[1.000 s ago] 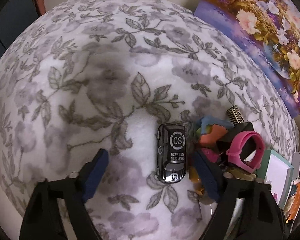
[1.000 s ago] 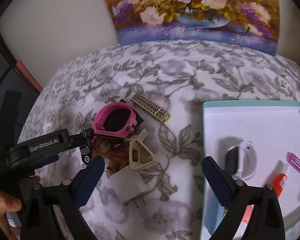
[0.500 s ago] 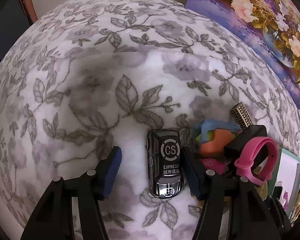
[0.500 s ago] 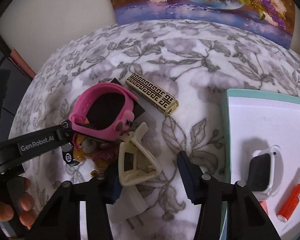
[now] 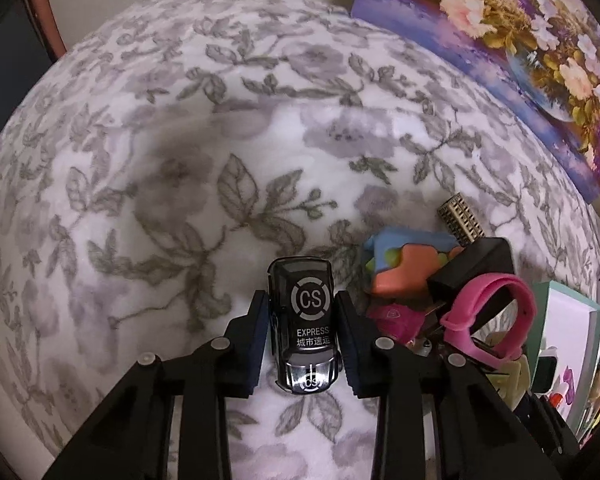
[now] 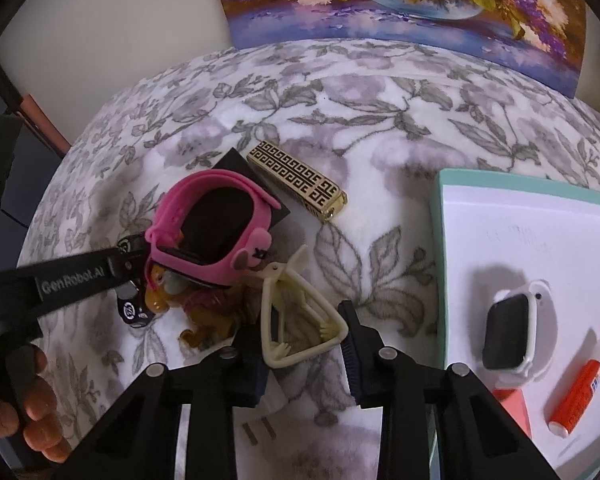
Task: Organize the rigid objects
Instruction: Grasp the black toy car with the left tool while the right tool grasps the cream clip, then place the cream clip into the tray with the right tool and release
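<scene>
Two grippers: left gripper [image 5: 302,344] closing on black toy car [image 5: 305,330]; right gripper [image 6: 306,350] clamped on cream frame [image 6: 300,320]

From my left tool's view, the toy car [image 5: 305,324] sits on the cloth [image 5: 180,160], with the pile [image 5: 440,292] just to its right. From the right view, the watch band [image 6: 216,232] lies atop the pile, the patterned bar [image 6: 296,174] behind it, the triangle frame [image 6: 300,320] before it. The tray [image 6: 500,192] lies right, holding a smartwatch [image 6: 512,332] and a tube [image 6: 576,392]. The picture [image 6: 400,0] stands behind.
</scene>
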`<act>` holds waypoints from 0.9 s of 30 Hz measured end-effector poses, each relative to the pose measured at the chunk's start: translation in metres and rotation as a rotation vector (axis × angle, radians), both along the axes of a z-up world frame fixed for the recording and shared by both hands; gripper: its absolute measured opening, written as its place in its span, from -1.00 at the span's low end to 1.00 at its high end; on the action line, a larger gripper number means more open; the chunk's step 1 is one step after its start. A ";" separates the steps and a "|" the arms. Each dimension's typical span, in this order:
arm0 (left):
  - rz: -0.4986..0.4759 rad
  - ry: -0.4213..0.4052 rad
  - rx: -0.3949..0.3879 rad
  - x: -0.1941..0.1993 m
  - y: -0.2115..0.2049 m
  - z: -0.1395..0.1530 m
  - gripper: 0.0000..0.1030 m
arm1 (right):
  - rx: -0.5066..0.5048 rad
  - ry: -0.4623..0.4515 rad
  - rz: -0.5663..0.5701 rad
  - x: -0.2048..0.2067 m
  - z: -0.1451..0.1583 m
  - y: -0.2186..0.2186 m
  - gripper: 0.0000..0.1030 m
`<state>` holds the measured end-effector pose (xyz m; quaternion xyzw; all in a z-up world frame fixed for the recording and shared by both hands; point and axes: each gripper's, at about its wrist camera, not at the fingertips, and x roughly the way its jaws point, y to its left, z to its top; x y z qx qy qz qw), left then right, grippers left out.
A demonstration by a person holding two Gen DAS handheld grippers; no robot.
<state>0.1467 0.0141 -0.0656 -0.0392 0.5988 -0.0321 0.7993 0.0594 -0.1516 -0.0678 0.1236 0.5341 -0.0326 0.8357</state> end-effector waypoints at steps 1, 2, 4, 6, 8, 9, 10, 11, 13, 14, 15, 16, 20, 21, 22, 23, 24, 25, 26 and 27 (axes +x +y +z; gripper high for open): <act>0.001 -0.011 -0.001 -0.001 0.002 0.005 -0.33 | 0.004 -0.002 -0.001 -0.002 0.002 -0.001 -0.36; -0.001 -0.029 -0.004 -0.003 0.001 0.012 -0.33 | 0.003 -0.002 -0.003 -0.005 0.004 -0.003 -0.36; -0.007 -0.068 -0.013 -0.008 -0.002 0.028 -0.33 | 0.014 -0.017 -0.011 -0.009 0.011 -0.006 -0.37; -0.012 -0.100 -0.020 -0.013 -0.003 0.041 -0.33 | 0.024 -0.036 -0.022 -0.014 0.019 -0.011 -0.37; -0.020 -0.132 -0.024 -0.020 -0.008 0.055 -0.33 | 0.023 -0.048 -0.029 -0.018 0.026 -0.014 -0.37; -0.027 -0.145 -0.023 -0.023 -0.011 0.061 -0.33 | 0.020 -0.055 -0.034 -0.021 0.029 -0.017 -0.37; -0.039 -0.158 -0.020 -0.026 -0.018 0.066 -0.33 | 0.016 -0.064 -0.040 -0.025 0.034 -0.021 -0.37; -0.046 -0.164 -0.020 -0.028 -0.021 0.069 -0.33 | 0.012 -0.069 -0.047 -0.027 0.037 -0.025 -0.37; -0.069 -0.174 -0.020 -0.035 -0.031 0.074 -0.33 | 0.005 -0.078 -0.065 -0.032 0.041 -0.033 -0.36; -0.086 -0.177 -0.020 -0.039 -0.038 0.075 -0.33 | 0.000 -0.083 -0.078 -0.035 0.044 -0.039 -0.36; -0.097 -0.177 -0.018 -0.042 -0.043 0.076 -0.33 | -0.003 -0.086 -0.086 -0.037 0.046 -0.044 -0.36; -0.115 -0.175 -0.013 -0.045 -0.052 0.076 -0.33 | -0.005 -0.091 -0.102 -0.040 0.049 -0.051 -0.36; -0.172 -0.166 -0.005 -0.057 -0.083 0.074 -0.33 | -0.007 -0.104 -0.183 -0.052 0.056 -0.087 -0.36; -0.192 -0.163 -0.005 -0.061 -0.093 0.073 -0.33 | -0.008 -0.103 -0.199 -0.054 0.056 -0.093 -0.36; -0.215 -0.158 -0.006 -0.065 -0.102 0.072 -0.33 | -0.011 -0.099 -0.229 -0.058 0.055 -0.105 -0.36; -0.239 -0.152 -0.009 -0.069 -0.114 0.070 -0.33 | -0.011 -0.097 -0.245 -0.061 0.055 -0.111 -0.36; -0.261 -0.146 -0.011 -0.074 -0.124 0.068 -0.33 | -0.010 -0.094 -0.267 -0.064 0.053 -0.121 -0.36; -0.287 -0.139 -0.011 -0.079 -0.136 0.066 -0.33 | -0.008 -0.091 -0.292 -0.068 0.052 -0.131 -0.36; -0.301 -0.135 -0.011 -0.082 -0.143 0.064 -0.33 | -0.009 -0.088 -0.315 -0.073 0.051 -0.141 -0.36; -0.320 -0.128 -0.012 -0.087 -0.153 0.062 -0.33 | -0.011 -0.086 -0.329 -0.076 0.050 -0.147 -0.36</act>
